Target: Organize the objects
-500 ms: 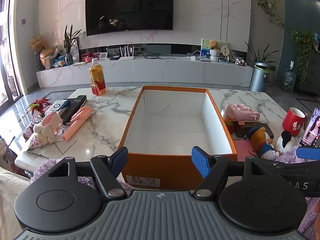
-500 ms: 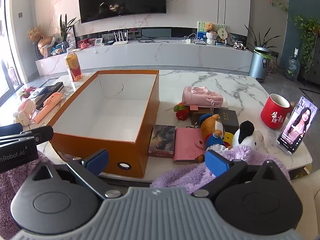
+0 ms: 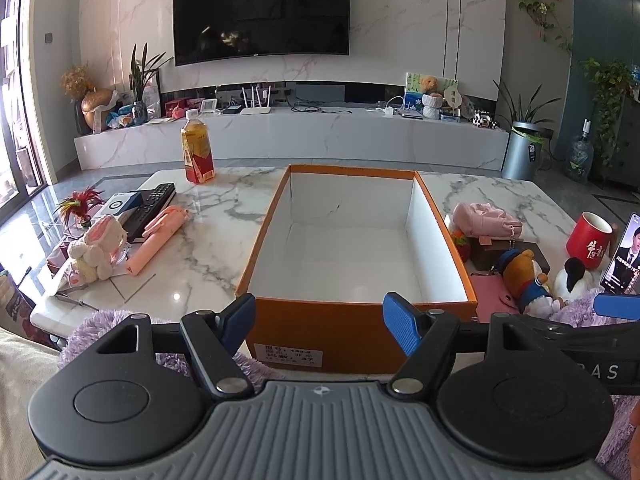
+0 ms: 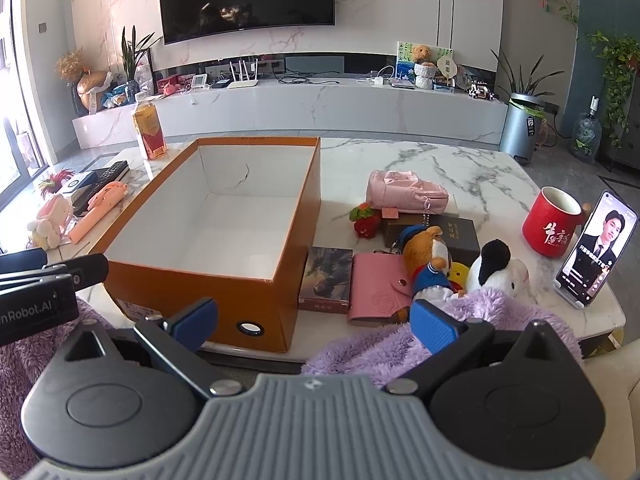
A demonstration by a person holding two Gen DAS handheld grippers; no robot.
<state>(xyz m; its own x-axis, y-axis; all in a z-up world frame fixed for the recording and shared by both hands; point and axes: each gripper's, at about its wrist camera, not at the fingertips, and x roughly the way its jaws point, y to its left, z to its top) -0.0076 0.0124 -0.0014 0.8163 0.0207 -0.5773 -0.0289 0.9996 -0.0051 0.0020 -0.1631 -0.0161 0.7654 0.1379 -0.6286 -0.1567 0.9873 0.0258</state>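
An open orange box (image 3: 360,332) with a bare white inside stands mid-table; it also shows in the right wrist view (image 4: 256,304). Right of it lie a pink pouch (image 4: 406,192), a strawberry toy (image 4: 366,222), a dark box (image 4: 460,234), a small book (image 4: 328,278), a pink wallet (image 4: 376,288), a bear doll (image 4: 430,264) and a black-and-white plush (image 4: 496,268). Left of it lie a bunny plush (image 3: 96,250), a pink tube (image 3: 158,242) and a remote (image 3: 154,202). My left gripper (image 3: 319,322) is open at the box's near wall. My right gripper (image 4: 314,322) is open, empty, before the table edge.
A tea bottle (image 3: 197,152) stands at the far left of the marble table (image 3: 224,216). A red mug (image 4: 554,222) and a propped phone (image 4: 596,252) stand at the right. A purple fluffy cloth (image 4: 400,344) lies along the near edge. A TV console is behind.
Both grippers have shifted only slightly; the view is nearly the same. Nothing on the table has moved.
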